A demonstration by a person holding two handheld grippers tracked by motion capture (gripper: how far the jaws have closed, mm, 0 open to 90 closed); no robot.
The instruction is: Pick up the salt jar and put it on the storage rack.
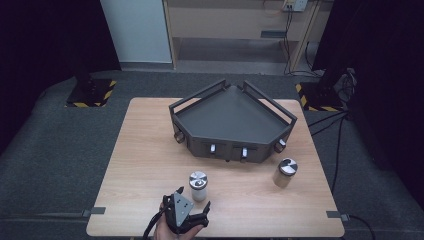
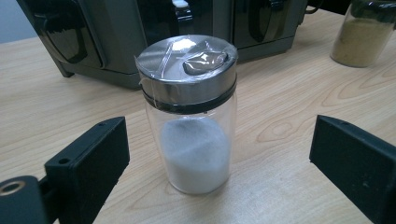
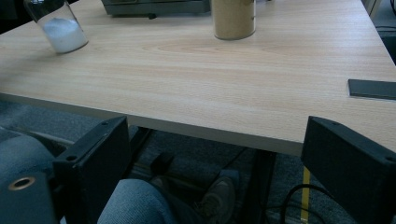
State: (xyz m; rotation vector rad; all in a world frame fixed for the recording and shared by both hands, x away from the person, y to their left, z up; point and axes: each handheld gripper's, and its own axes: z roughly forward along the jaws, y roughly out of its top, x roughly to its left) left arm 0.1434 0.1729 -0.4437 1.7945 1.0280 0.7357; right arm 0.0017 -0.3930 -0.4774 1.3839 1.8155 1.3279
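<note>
A glass jar of white powder (image 2: 189,116) with a steel lid stands upright on the wooden table (image 1: 150,150), near its front edge (image 1: 198,186). My left gripper (image 2: 219,137) is open, its black jaws wide apart on either side of the jar and not touching it. From above, the left gripper (image 1: 193,198) sits just in front of that jar, held by a hand. A second jar with tan powder (image 1: 285,172) stands to the right. My right gripper (image 3: 215,144) is open and empty, below the table's front edge.
A dark grey corner rack (image 1: 232,120) with raised rails fills the table's middle, behind both jars. Black tape patches (image 1: 336,215) mark the front corners. Under the table edge are the person's jeans-clad knees (image 3: 135,205), a shoe and cables.
</note>
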